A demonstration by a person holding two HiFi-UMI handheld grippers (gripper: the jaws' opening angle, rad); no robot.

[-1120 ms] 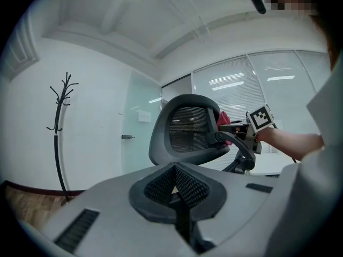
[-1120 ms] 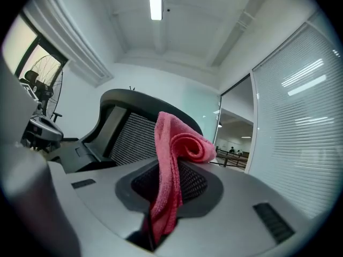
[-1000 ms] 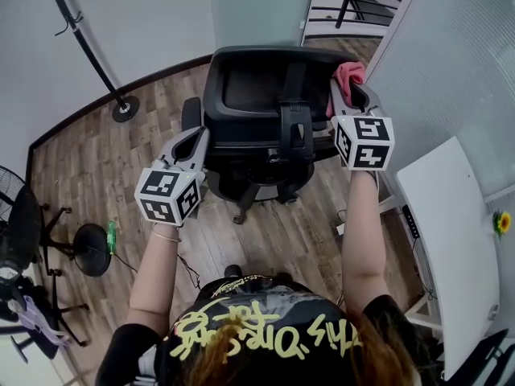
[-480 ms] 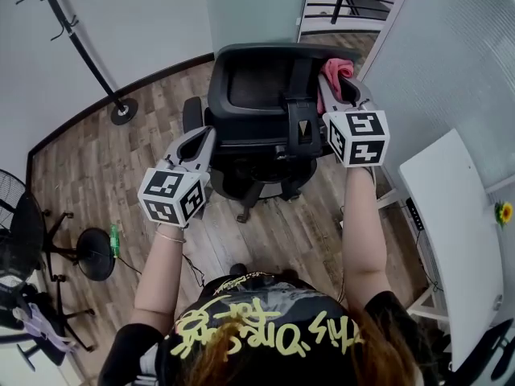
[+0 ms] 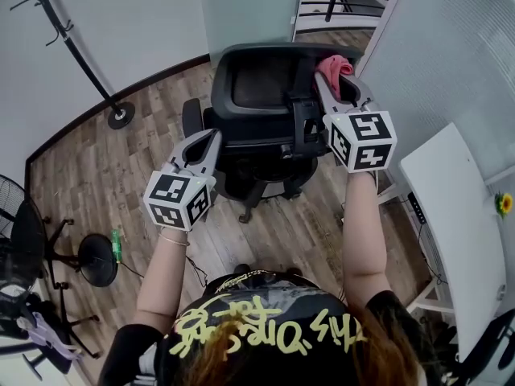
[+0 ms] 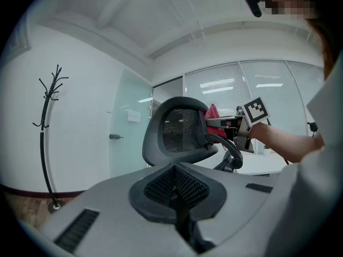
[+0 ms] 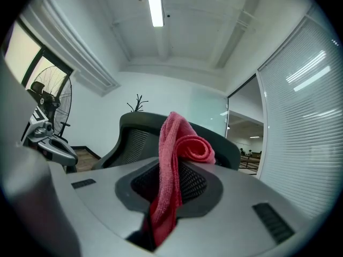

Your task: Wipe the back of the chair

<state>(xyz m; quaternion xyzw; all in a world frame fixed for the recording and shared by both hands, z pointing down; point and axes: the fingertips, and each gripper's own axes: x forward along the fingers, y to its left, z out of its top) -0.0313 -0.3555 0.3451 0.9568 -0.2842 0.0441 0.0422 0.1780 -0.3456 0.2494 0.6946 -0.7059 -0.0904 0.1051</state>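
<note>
A black mesh office chair (image 5: 261, 103) stands on the wood floor, its back toward me. My right gripper (image 5: 334, 83) is shut on a red cloth (image 5: 332, 68) and holds it against the top right of the chair back (image 7: 140, 138). The red cloth (image 7: 174, 170) hangs folded between the jaws in the right gripper view. My left gripper (image 5: 211, 141) is shut with nothing in it, beside the chair's left armrest. In the left gripper view the chair back (image 6: 177, 135) and the red cloth (image 6: 212, 114) show ahead.
A coat stand (image 5: 122, 112) is at the far left by the wall. A floor fan (image 5: 20, 240) and a stand base (image 5: 96, 260) are at the left. A white desk (image 5: 459, 240) is at the right. A glass partition with blinds (image 5: 451, 55) runs behind the chair.
The right gripper has slid the red cloth leftward along the top edge of the chair back. The left gripper has shifted slightly toward the chair.
</note>
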